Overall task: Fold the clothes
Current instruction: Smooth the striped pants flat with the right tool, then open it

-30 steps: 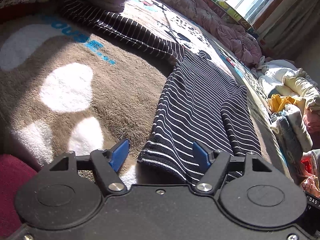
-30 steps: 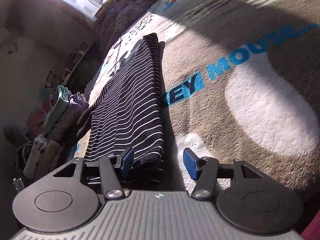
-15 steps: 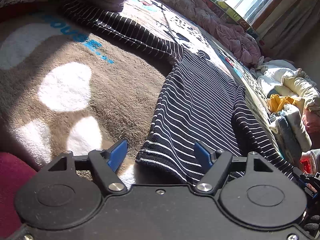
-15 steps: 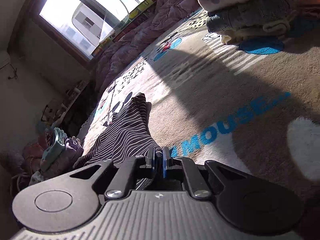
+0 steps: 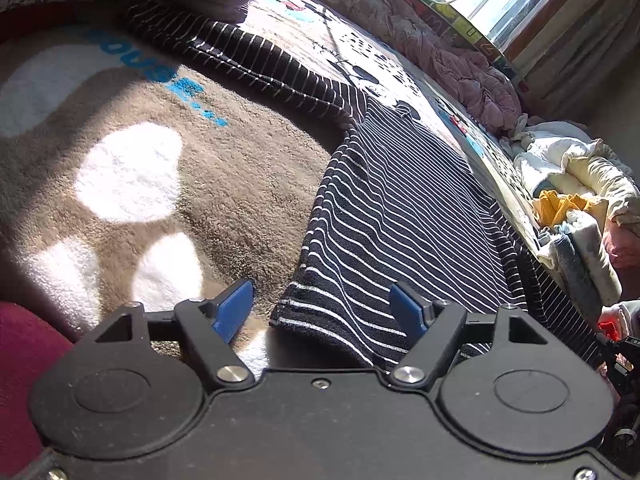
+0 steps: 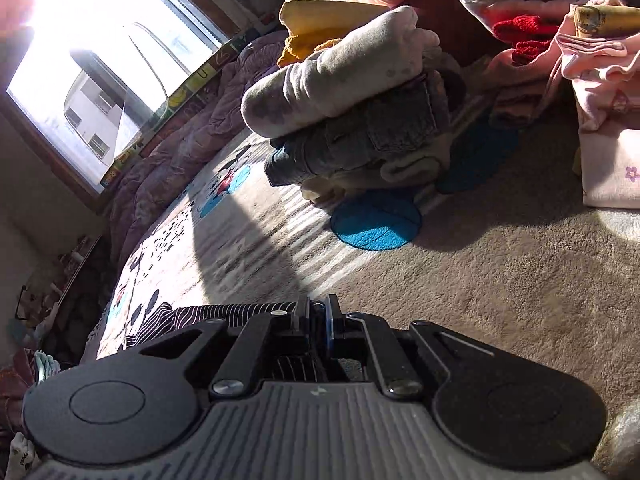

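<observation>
A black top with thin white stripes (image 5: 400,208) lies flat on the brown plush blanket (image 5: 248,184), one sleeve (image 5: 248,60) stretched out to the far left. My left gripper (image 5: 320,296) hovers open over the hem's near left corner, one blue pad on each side of that corner and neither touching it. My right gripper (image 6: 318,320) is shut on an edge of the striped top (image 6: 224,314), whose cloth trails off to the left and hangs under the jaws. In the left wrist view the top's right side runs as a narrow strip (image 5: 560,312) toward the lower right.
A stack of folded clothes (image 6: 360,120) sits on the blanket straight ahead of the right gripper, more pink and white clothes (image 6: 600,80) to its right. A crumpled pink quilt (image 5: 460,56) lines the window side. Loose laundry (image 5: 580,184) is heaped at the right.
The right gripper closed on the striped top's edge, then rose and swung away to the right with it. The folded-in right side has been drawn out sideways. The left gripper stayed put.
</observation>
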